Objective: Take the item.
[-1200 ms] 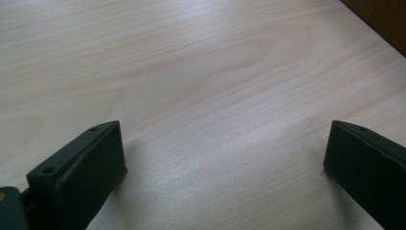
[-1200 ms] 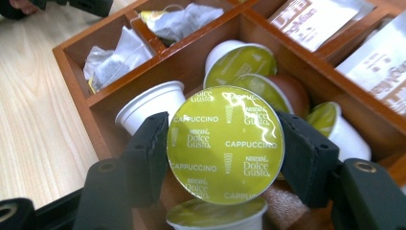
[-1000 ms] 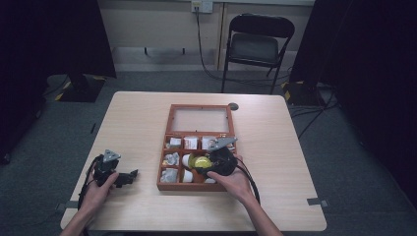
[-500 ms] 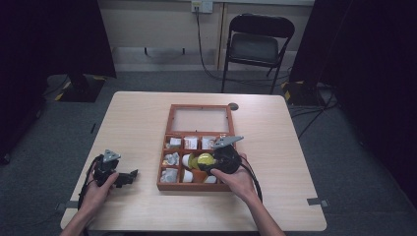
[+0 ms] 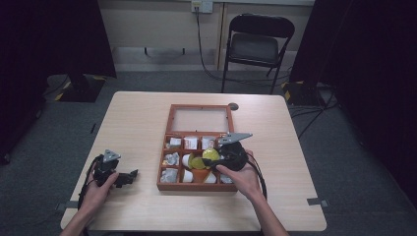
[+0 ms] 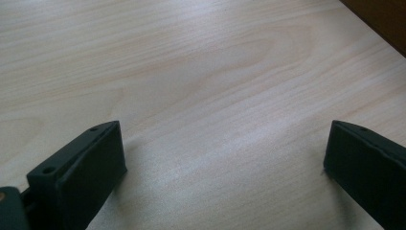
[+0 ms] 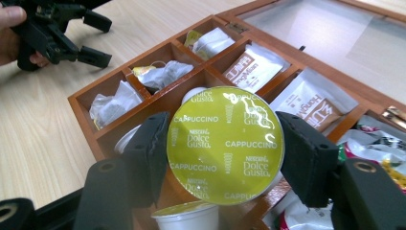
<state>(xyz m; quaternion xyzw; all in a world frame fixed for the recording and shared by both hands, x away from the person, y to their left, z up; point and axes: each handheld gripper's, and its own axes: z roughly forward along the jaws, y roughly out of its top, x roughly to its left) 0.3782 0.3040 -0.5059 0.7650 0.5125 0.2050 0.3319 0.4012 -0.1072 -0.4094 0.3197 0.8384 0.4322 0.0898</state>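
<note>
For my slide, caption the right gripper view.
Right gripper holds a Cappuccino capsule above the wooden compartment box.

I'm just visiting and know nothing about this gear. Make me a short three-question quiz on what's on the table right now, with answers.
1. True or false: the right hand-held gripper grips a coffee capsule with a yellow-green lid.
2. What word is printed on that lid? A) Espresso B) Cappuccino C) Mocha
3. What lies between the open jaws of the left hand-held gripper?

Key
1. True; both pads press on its sides, above the wooden box.
2. B.
3. Nothing but the bare table; that gripper rests left of the box.
</note>
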